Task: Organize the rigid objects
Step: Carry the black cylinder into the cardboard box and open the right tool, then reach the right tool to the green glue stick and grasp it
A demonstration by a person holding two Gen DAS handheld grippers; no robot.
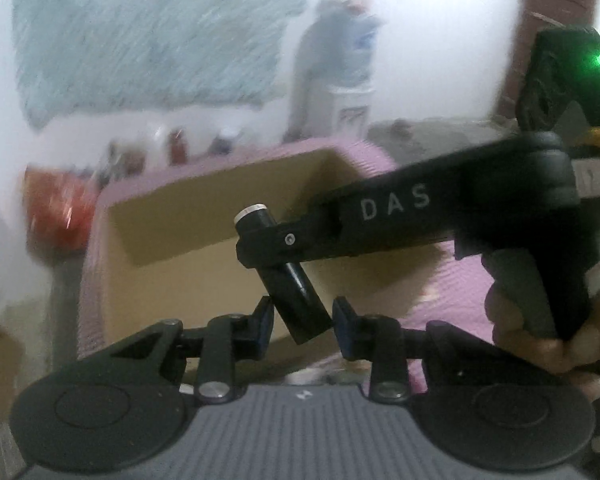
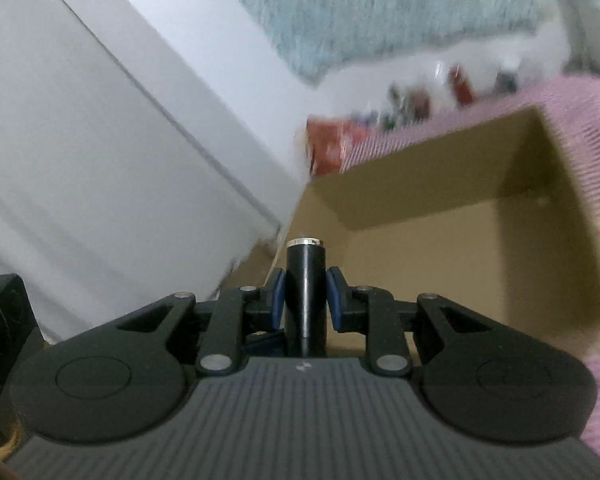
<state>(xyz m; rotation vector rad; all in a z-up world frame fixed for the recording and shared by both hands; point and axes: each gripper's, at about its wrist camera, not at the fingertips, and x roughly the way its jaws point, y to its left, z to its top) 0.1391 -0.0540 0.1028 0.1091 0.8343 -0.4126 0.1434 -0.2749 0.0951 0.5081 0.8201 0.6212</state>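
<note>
A black cylinder with a silver end cap [image 1: 290, 276] is held in the air over an open cardboard box [image 1: 204, 216]. In the left wrist view my right gripper [image 1: 268, 246] comes in from the right and is shut on the cylinder's upper part. My left gripper [image 1: 303, 320] is open, its blue pads [image 1: 265, 320] on either side of the cylinder's lower end without clamping it. In the right wrist view the cylinder [image 2: 305, 288] stands between the right gripper's [image 2: 305, 296] pads, silver cap up, with the box [image 2: 480, 240] beyond.
The box sits on a pink striped cloth [image 1: 364, 156]. A red package [image 1: 56, 212] and small bottles [image 1: 176, 144] stand behind it by the white wall. A white panel [image 2: 120, 160] is at the left in the right wrist view.
</note>
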